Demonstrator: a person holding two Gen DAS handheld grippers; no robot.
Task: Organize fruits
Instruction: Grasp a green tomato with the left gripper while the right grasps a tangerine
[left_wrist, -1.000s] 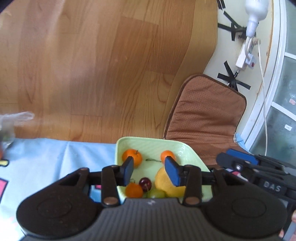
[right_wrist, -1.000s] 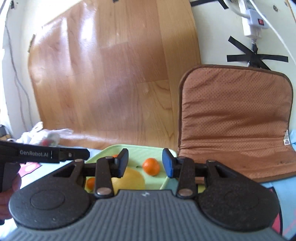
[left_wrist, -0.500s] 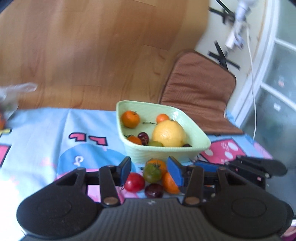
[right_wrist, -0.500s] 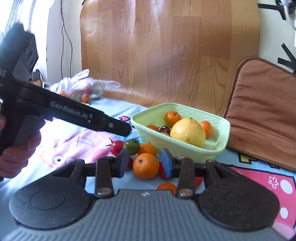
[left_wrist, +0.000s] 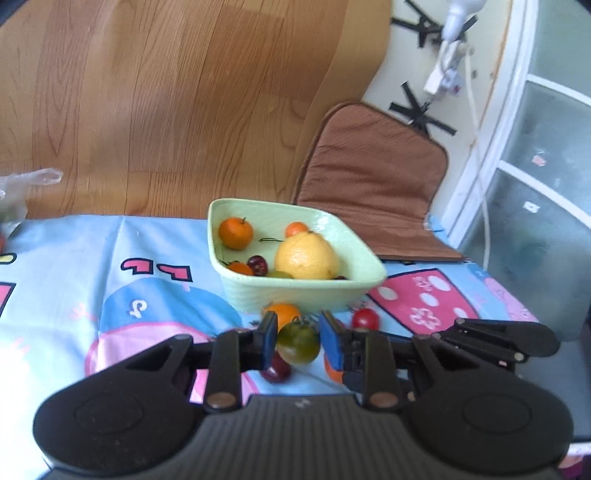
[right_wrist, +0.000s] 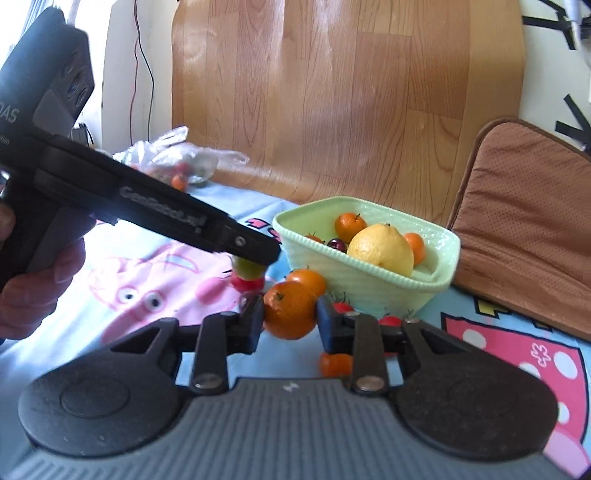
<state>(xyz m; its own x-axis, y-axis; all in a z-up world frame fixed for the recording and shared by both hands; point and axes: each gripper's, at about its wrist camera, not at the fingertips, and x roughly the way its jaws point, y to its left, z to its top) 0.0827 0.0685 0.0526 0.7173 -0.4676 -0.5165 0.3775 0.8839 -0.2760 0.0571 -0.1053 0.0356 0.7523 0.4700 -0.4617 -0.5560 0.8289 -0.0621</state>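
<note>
A pale green bowl (left_wrist: 303, 295) (right_wrist: 369, 280) on the cartoon cloth holds a big yellow citrus (left_wrist: 306, 254) (right_wrist: 380, 249), small oranges and a dark cherry. Loose fruit lies in front of it. My left gripper (left_wrist: 298, 341) has its open jaws on either side of a green tomato (left_wrist: 298, 343), with small gaps. A dark cherry (left_wrist: 277, 369) lies below it. My right gripper (right_wrist: 290, 319) is open around a mandarin (right_wrist: 290, 310), pads close to its sides. Another mandarin (right_wrist: 306, 278) sits behind it. The left gripper's body (right_wrist: 147, 210) crosses the right wrist view.
A brown seat cushion (left_wrist: 373, 184) (right_wrist: 528, 229) leans on the wall behind the bowl. A clear plastic bag with fruit (right_wrist: 177, 162) lies at the far left. A red cherry tomato (left_wrist: 365, 319) and a small orange (right_wrist: 334, 363) lie near the grippers. Wood panel stands behind.
Both grippers came down from over the bowl to the loose fruit in front of it. The left now brackets the green tomato, the right the mandarin.
</note>
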